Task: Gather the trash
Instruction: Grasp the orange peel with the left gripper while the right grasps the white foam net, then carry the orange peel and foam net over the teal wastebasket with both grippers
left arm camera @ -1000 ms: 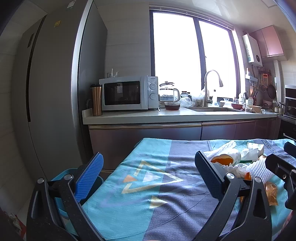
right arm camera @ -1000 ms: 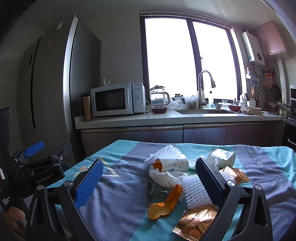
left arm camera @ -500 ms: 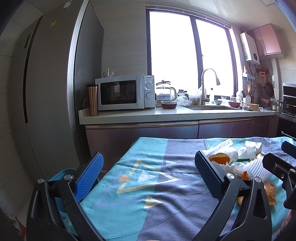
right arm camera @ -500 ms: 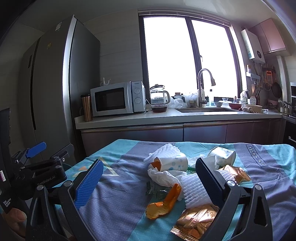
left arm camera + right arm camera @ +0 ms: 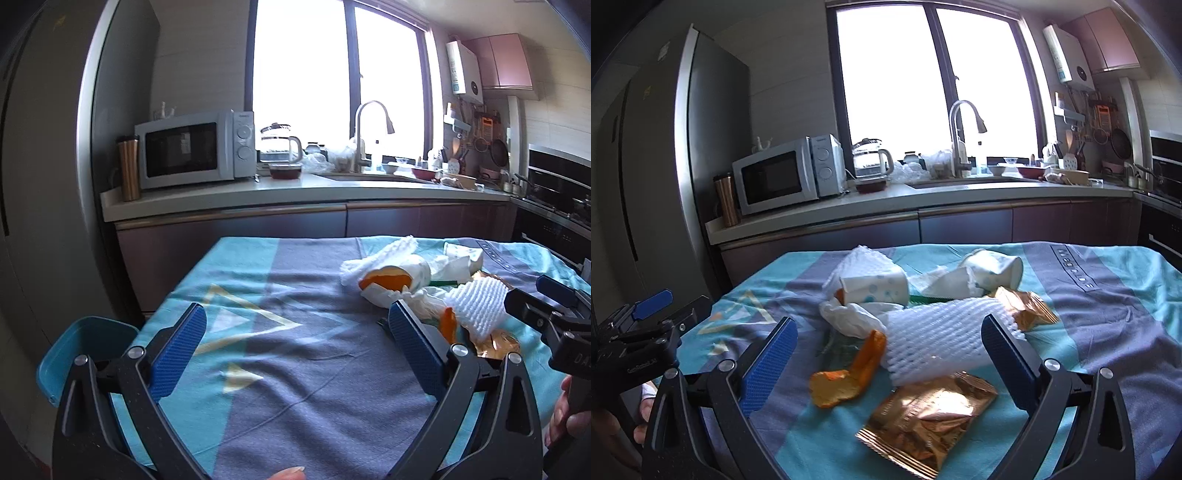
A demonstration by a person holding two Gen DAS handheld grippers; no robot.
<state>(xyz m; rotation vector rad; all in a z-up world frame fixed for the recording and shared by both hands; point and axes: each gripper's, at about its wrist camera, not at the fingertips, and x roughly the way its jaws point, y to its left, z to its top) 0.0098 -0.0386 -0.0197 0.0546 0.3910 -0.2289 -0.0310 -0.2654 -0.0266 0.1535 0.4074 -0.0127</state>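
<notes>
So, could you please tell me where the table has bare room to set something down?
The tablecloth's left half is bare, from the bin side to the paper cup. The right middle is crowded: foam net, orange peel, gold wrapper.

blue bin half hidden behind tablecloth

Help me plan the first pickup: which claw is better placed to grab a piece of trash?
Right. The open right claw already frames the white foam net and orange peel. The open left claw faces bare tablecloth, with the trash off to its right.
</notes>
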